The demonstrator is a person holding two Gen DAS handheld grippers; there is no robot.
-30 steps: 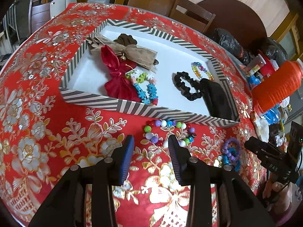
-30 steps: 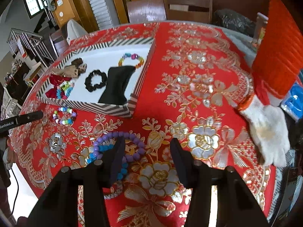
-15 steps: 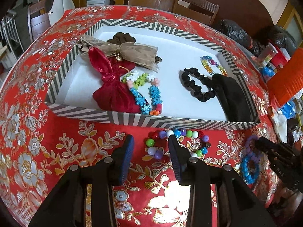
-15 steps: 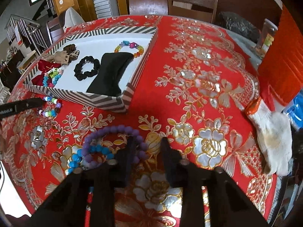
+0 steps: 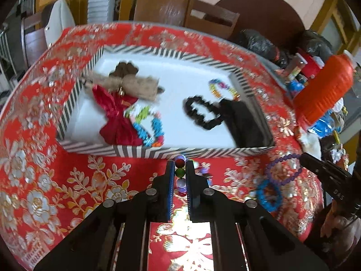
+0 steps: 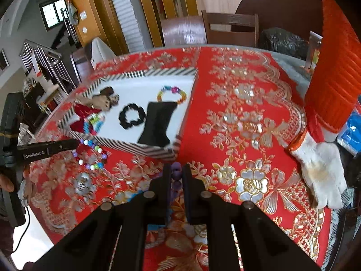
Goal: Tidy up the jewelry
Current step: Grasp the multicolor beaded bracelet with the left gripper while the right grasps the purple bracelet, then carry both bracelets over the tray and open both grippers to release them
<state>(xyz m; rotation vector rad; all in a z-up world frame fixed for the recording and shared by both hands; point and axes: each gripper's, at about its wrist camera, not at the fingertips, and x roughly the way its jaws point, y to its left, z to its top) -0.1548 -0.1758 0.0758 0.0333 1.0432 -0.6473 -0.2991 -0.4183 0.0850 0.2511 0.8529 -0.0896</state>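
A striped tray (image 5: 140, 151) (image 6: 155, 151) with a white floor holds a red pouch (image 5: 117, 122), a tan bow (image 5: 135, 85), bead bracelets, a black scrunchie (image 5: 203, 115) and a black pouch (image 5: 246, 124). My left gripper (image 5: 180, 167) is shut on the multicoloured bead bracelet (image 5: 180, 174) in front of the tray; it also shows in the right wrist view (image 6: 90, 155). My right gripper (image 6: 176, 169) is shut on the purple bead bracelet (image 6: 176, 171), seen in the left wrist view (image 5: 282, 169). A blue bead bracelet (image 5: 269, 194) lies under it.
The table has a red and gold floral cloth (image 6: 248, 117). An orange ribbed container (image 6: 334, 72) and a white glove (image 6: 320, 171) are at the right. Black bags (image 5: 259, 43) and bottles sit at the far right edge. Wooden chairs (image 6: 227, 29) stand behind.
Both grippers went from open to shut. The left closed on the multicoloured bracelet by the tray front. The right closed on the purple bracelet and lifted it slightly.
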